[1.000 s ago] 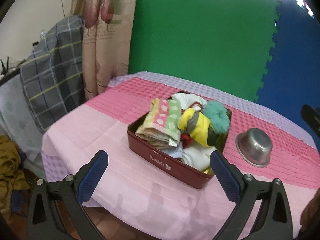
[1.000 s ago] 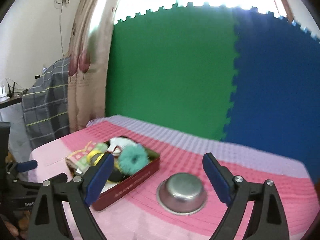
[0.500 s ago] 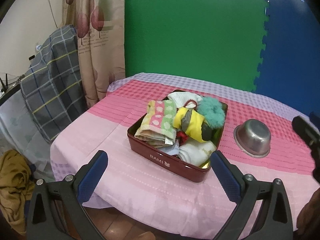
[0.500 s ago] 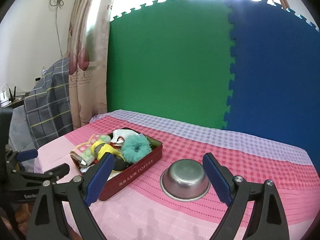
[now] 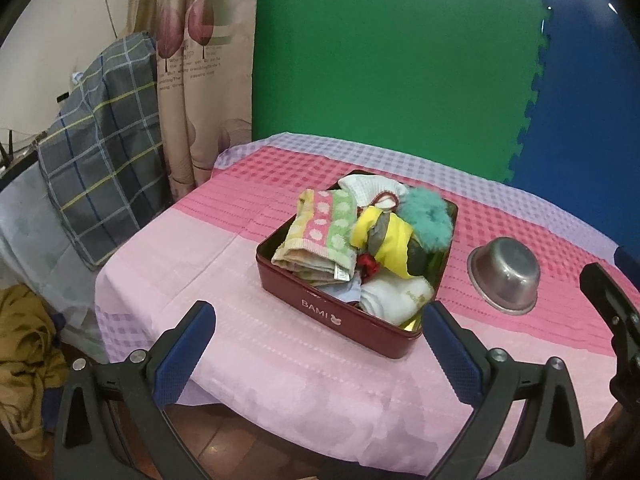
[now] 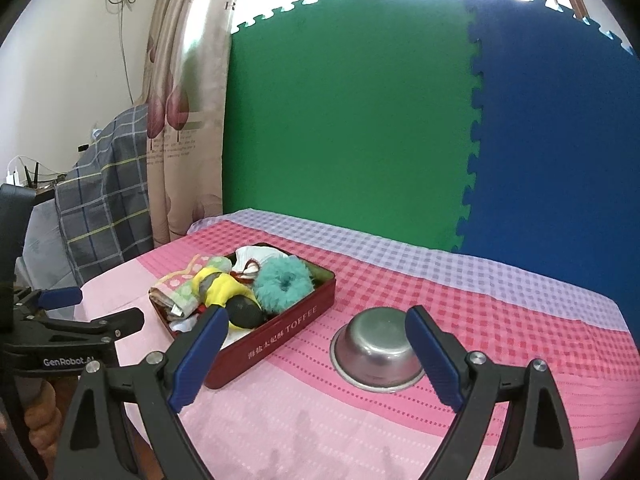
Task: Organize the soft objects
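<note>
A dark red tin [image 5: 340, 314] [image 6: 280, 334] sits on the pink checked tablecloth, filled with soft things: a folded pink-green towel [image 5: 320, 236], a yellow and grey plush [image 5: 384, 240] [image 6: 224, 292], a teal fluffy scrunchie [image 5: 428, 216] [image 6: 282, 282], white cloths [image 5: 396, 294]. An upturned steel bowl [image 5: 506, 274] [image 6: 378, 354] lies right of the tin. My left gripper [image 5: 316, 352] is open and empty, in front of the tin. My right gripper [image 6: 314, 354] is open and empty, near the bowl.
Green and blue foam mats [image 6: 400, 120] stand behind the table. A curtain [image 5: 192, 80] and a plaid-covered chair [image 5: 100, 152] are at the left. A mustard cloth [image 5: 20, 344] lies on the floor. The table's front edge [image 5: 280, 420] is under my left gripper.
Both grippers have pulled back and shifted slightly, so the tin and bowl sit a little farther away and more centred. Both stay open. Nothing on the table moved.
</note>
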The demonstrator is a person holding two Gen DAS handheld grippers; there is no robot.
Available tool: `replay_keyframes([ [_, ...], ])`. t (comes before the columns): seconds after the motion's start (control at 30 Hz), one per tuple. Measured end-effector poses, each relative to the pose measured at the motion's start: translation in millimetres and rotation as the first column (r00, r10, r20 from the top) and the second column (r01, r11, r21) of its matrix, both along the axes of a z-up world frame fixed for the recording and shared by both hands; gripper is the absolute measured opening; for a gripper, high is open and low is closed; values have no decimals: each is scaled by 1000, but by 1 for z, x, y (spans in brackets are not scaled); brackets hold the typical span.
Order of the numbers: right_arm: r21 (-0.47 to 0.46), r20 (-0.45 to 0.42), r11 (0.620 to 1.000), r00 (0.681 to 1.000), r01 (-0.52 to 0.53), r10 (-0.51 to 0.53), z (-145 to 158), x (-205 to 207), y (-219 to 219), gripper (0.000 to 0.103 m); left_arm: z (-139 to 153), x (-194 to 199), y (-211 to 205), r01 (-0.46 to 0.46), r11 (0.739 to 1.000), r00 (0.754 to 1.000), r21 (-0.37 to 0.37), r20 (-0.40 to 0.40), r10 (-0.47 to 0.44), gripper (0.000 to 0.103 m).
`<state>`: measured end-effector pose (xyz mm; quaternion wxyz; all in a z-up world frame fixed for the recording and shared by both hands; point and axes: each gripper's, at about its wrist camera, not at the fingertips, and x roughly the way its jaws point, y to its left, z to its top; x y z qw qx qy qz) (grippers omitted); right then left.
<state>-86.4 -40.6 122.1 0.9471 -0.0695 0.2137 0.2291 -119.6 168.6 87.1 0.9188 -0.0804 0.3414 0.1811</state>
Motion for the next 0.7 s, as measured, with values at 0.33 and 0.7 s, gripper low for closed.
replay_keyframes([
  [0.33, -11, -42, 1000, 999, -4, 3, -14, 4, 3, 92, -6, 5, -2, -2, 1000, 1000, 0, -27, 2, 102],
  [0.7, -71, -112, 997, 993, 21, -29, -61, 19, 4, 92, -27, 16, -21, 30, 999, 996, 32, -81, -28, 102],
])
